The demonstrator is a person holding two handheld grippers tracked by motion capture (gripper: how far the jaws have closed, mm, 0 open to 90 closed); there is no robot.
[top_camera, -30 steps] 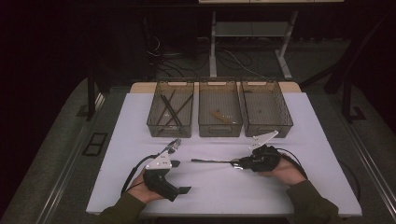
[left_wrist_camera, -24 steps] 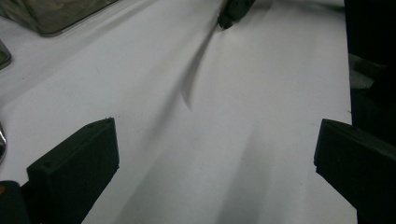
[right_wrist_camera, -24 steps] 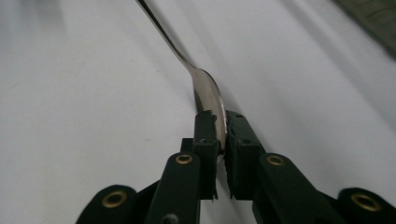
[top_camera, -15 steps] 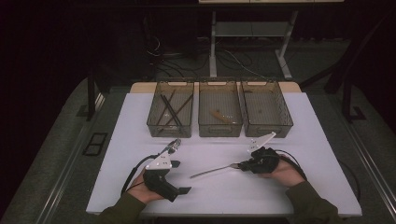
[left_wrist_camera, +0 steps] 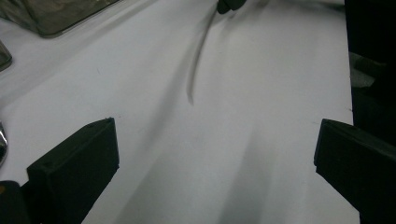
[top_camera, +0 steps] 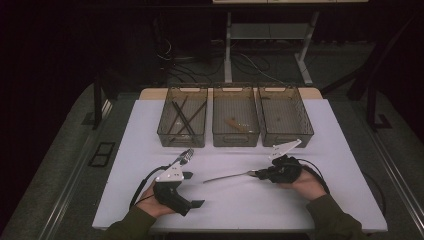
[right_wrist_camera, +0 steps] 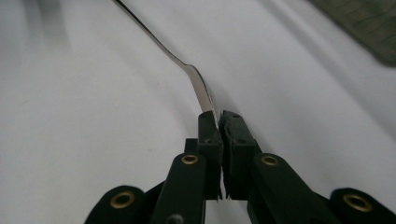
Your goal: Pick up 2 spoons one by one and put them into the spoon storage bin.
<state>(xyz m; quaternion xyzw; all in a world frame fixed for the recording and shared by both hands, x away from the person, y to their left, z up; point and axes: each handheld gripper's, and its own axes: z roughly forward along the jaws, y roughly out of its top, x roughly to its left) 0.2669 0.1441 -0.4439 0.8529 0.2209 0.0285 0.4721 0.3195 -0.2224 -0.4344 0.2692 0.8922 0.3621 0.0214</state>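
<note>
The right gripper point(top_camera: 256, 174) is pinching the broad end of a metal utensil point(top_camera: 227, 176), its jaws having just closed tight on the thin steel point(right_wrist_camera: 198, 86). The slim handle is pointing left across the white table point(top_camera: 240, 205), toward the left gripper point(top_camera: 191, 189), and lying low over the surface; whether its tip is touching cannot be told. The left gripper is resting near the front edge with its jaws spread wide and nothing between them point(left_wrist_camera: 215, 154). A fork point(top_camera: 187, 155) is lying just beside it. Three mesh bins point(top_camera: 235, 136) are standing in a row beyond.
</note>
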